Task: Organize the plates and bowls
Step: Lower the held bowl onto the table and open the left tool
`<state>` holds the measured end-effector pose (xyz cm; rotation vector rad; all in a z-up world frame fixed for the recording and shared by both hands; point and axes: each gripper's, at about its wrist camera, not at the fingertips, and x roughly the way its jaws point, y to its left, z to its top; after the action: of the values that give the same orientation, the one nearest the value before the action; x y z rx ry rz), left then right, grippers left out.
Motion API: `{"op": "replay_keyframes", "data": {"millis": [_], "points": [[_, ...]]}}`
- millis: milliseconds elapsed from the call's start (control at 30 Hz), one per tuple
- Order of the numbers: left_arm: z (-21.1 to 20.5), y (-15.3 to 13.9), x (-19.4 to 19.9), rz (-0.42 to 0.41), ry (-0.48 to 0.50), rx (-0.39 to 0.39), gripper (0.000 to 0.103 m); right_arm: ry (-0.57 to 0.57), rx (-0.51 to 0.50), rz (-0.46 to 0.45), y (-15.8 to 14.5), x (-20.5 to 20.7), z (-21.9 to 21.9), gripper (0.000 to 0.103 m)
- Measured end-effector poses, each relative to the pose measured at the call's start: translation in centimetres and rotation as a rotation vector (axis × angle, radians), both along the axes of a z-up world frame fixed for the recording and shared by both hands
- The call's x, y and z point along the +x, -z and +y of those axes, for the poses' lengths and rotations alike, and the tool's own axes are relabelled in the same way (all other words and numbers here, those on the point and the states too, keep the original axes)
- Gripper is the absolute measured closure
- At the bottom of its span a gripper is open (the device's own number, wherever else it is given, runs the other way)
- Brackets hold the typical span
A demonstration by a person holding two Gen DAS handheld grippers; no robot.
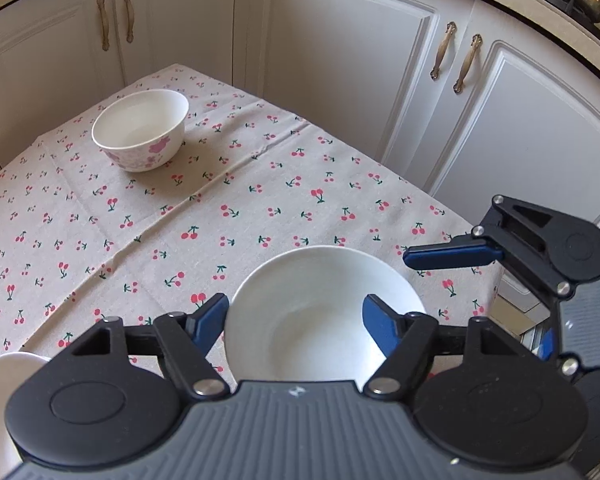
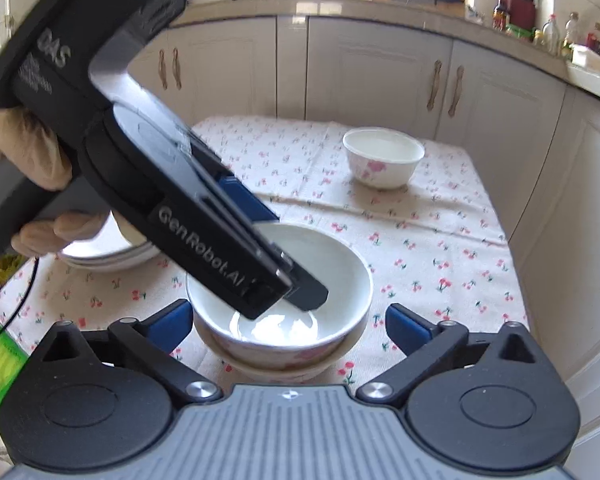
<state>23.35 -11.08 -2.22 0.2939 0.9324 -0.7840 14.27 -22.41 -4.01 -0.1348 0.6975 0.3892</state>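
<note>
Taking the nested bowls (image 2: 284,320) at the near edge of the table (image 2: 440,240) as our mark, we find the stacked plates (image 2: 100,256) just left of them. Next comes the left claw (image 1: 294,320), reaching down over the top bowl (image 1: 320,312). It is released: one finger sits inside the bowl and one outside its wall, with slack on both sides. The top bowl rests inside a flowered one. The right claw (image 2: 290,320) is spread wide, its fingers flanking the pair and touching neither. The lone flowered bowl (image 2: 384,156) stands well beyond the stack, towards the far right as the right claw looks. We judge it the next piece to fetch. Being round, it sets no grip axis, and the right claw has the clearer way.
</note>
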Motion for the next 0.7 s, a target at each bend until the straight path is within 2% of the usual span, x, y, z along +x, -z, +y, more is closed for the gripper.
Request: {"op": "replay_keyframes", "data": {"millis": [133, 233, 700], "points": [[0.3, -0.4, -0.3, -0.016, 0.000, -0.005, 0.028, 0.004, 0.033, -0.003, -0.6, 0.1, -0.5, 0.000], [0.8, -0.5, -0.5, -0.026, -0.001, -0.011, 0.019, 0.016, 0.030, -0.003, -0.6, 0.2, -0.6, 0.000], [3.4, -0.9, -1.4, -0.035, -0.054, -0.044, 0.018, 0.063, 0.042, 0.002, -0.9, -0.2, -1.0, 0.000]]}}
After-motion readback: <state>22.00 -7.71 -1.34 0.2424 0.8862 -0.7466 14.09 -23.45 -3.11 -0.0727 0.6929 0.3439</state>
